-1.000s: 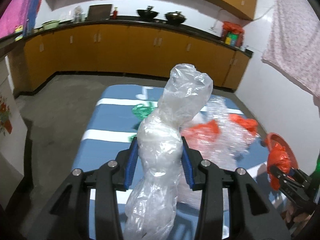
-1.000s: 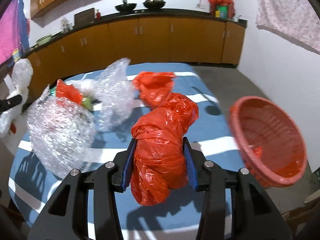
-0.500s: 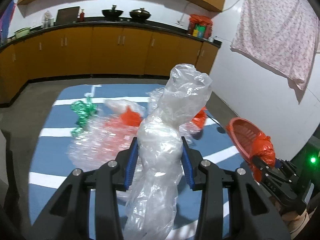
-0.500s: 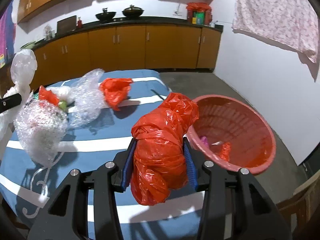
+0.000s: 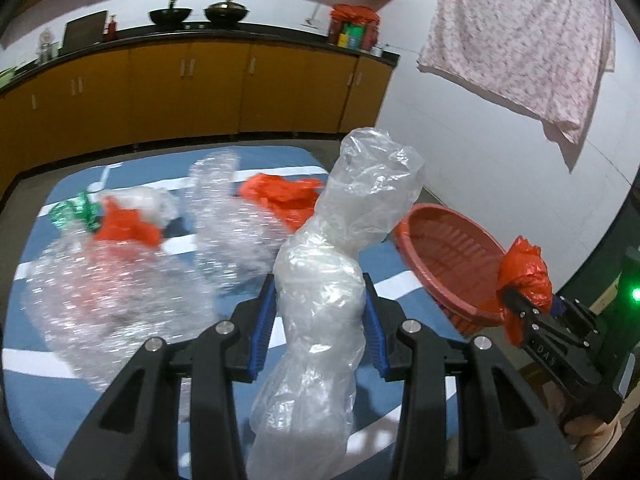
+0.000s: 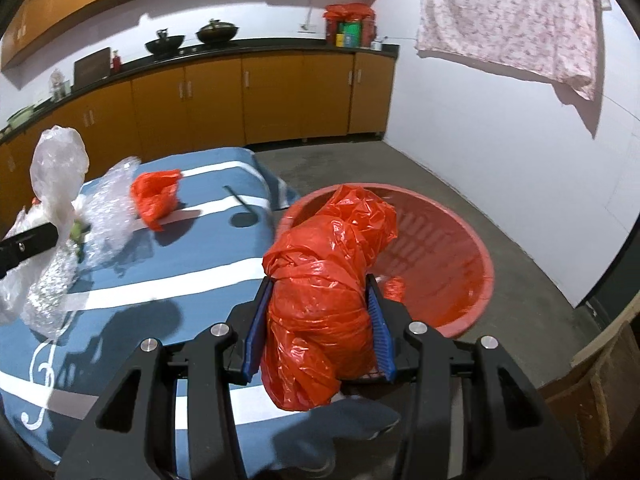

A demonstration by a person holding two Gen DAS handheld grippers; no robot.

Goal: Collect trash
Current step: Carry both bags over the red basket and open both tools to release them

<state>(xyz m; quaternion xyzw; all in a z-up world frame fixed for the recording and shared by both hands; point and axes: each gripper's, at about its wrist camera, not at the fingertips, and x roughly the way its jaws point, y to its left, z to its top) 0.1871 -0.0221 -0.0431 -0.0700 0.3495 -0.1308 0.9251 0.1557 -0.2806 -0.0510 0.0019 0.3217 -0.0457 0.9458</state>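
Nearest in my left wrist view, the left hand-held gripper (image 5: 320,320) pinches a crumpled clear plastic bag (image 5: 332,280) between its blue pads; the bag stands tall above the jaws and blocks part of the desk behind it. In the right wrist view, the right hand-held gripper (image 6: 318,322) pinches a bunched red plastic bag (image 6: 324,292), held at the near rim of the round red plastic basket (image 6: 460,248) on the floor.

Only the right view shows the basket's inside, where a small red scrap (image 6: 394,288) lies. Only the left view shows the blurred bubble wrap heap (image 5: 112,292) with a green foil piece (image 5: 74,212).

Beyond, on the blue white-striped desk cover (image 6: 180,272), a loose red bag (image 6: 156,196) lies beside more bubble wrap. Farthest back, orange cabinets (image 6: 260,100) line the wall, and a patterned pink cloth (image 6: 504,16) hangs to the right.
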